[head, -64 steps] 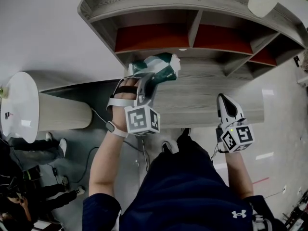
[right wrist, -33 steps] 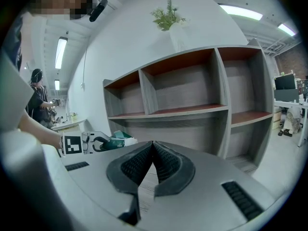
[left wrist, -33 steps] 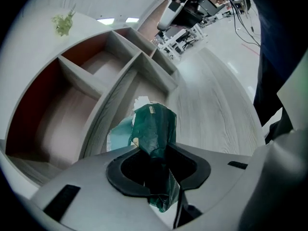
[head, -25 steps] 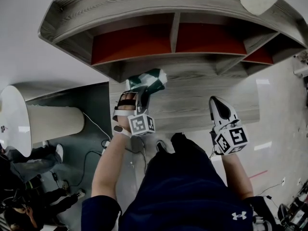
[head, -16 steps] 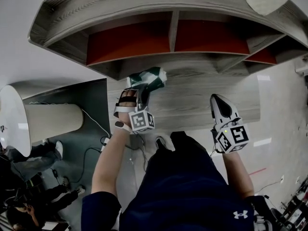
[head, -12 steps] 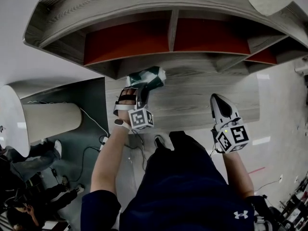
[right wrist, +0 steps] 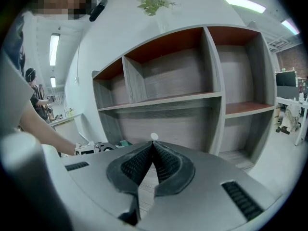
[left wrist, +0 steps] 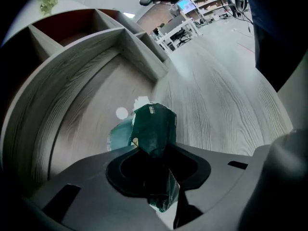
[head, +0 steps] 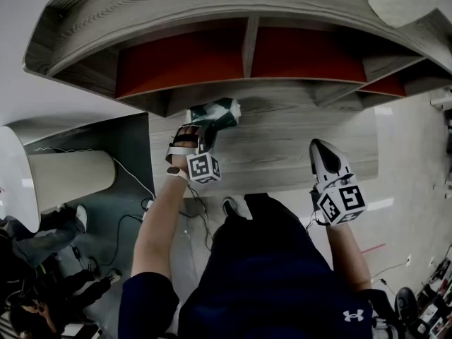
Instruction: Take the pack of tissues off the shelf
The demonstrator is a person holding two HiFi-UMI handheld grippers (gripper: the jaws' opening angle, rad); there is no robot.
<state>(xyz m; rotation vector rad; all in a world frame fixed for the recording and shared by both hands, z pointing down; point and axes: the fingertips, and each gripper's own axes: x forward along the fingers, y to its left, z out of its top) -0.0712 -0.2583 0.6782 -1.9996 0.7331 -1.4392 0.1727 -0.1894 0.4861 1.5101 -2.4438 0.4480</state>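
**Tissue pack held in my left gripper, out in front of the shelf**

Closest to me is my dark blue shirt (head: pixel 275 281), with both bare arms reaching out from it.

My left gripper (head: pixel 205 130) points down and away from me. Its jaws are only a little way apart, and they squeeze the pack of tissues (head: pixel 216 111) between them. The pack is green and white and crinkly. In the left gripper view it (left wrist: pixel 154 129) sticks out past the jaws, and one corner hangs below them. It is outside the shelf's boxes, over the wide grey wooden board (head: pixel 282 150) at the bottom. I think it is up off the board, but I can't see well enough to be sure.

My right gripper (head: pixel 319 145) is well off to the right. Its jaws are pressed together with nothing in them, and it points at the shelf.

Past both grippers is the shelf (head: pixel 141 13). It is grey wood with red backs. A small green plant (right wrist: pixel 154 1) sits on top. Far to the left stands a round white table (head: pixel 13 182).
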